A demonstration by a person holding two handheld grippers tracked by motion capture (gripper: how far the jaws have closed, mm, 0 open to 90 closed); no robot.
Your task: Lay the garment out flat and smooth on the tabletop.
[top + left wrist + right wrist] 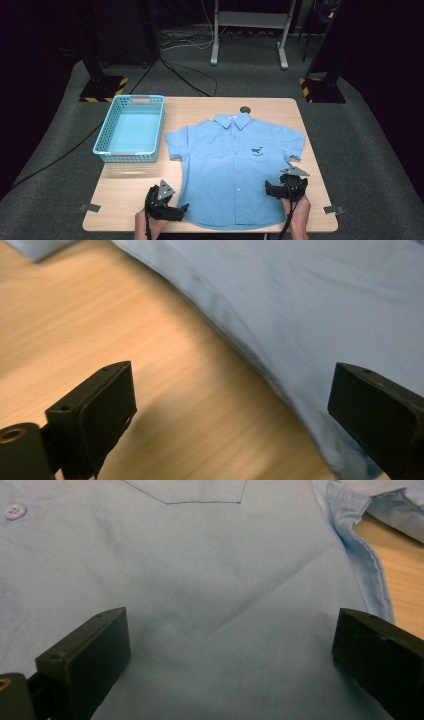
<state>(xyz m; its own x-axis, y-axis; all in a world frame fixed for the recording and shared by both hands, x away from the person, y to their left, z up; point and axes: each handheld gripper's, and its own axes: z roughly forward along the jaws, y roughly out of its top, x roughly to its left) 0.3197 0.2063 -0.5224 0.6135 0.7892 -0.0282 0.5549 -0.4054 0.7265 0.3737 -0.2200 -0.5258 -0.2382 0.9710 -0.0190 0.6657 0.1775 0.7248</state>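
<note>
A light blue short-sleeved shirt (235,160) lies flat and face up on the wooden table (130,195), collar towards the far edge. My left gripper (184,207) rests low at the shirt's near left hem, jaws open. In the left gripper view the shirt's side edge (260,360) runs between the jaws of the left gripper (235,410), with bare wood under the left one. My right gripper (269,189) sits over the shirt's near right part, open. In the right gripper view the right gripper (230,660) has flat blue cloth (215,580) between its jaws, untouched by the pads.
A light blue plastic basket (131,128) stands on the table's far left, beside the shirt's sleeve. A small dark round thing (244,109) lies at the far edge above the collar. Grey clips (90,207) mark the table's near corners. Stands and cables fill the floor beyond.
</note>
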